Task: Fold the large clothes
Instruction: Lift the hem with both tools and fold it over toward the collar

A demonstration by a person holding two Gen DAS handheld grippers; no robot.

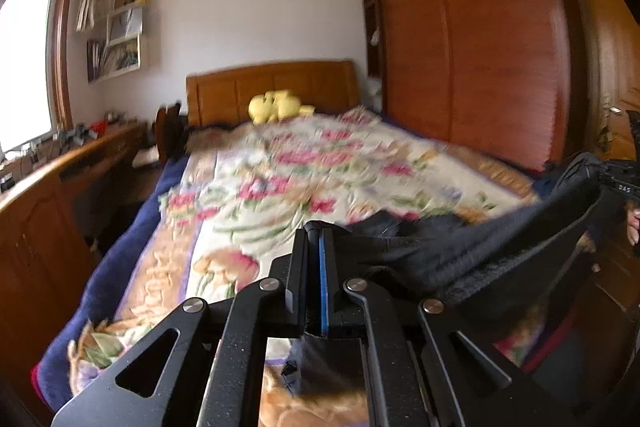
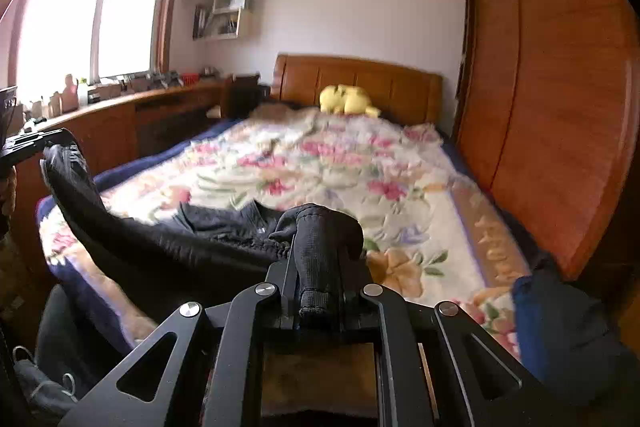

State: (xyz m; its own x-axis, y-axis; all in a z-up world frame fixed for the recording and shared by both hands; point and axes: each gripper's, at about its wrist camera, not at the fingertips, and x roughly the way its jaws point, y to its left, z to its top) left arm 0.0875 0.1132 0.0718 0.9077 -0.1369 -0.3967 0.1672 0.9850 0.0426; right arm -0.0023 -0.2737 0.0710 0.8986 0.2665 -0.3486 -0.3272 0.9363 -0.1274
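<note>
- Garment [image 2: 168, 247], dark and big, hangs stretched between both grippers, sagging onto the bed [image 2: 420, 211] ahead.
- Left hand-held gripper [image 1: 316, 227] and right hand-held gripper [image 2: 320, 223] each pinch an edge tight.
- Step looks like spreading it out; next, lay it flat ahead.

We count two grippers, left [image 1: 316, 239] and right [image 2: 318, 227], one dark garment [image 2: 224, 223], one bed [image 2: 472, 227], one blanket [image 1: 288, 167], one yellow toy [image 2: 346, 99], one wardrobe [image 1: 472, 39].
</note>
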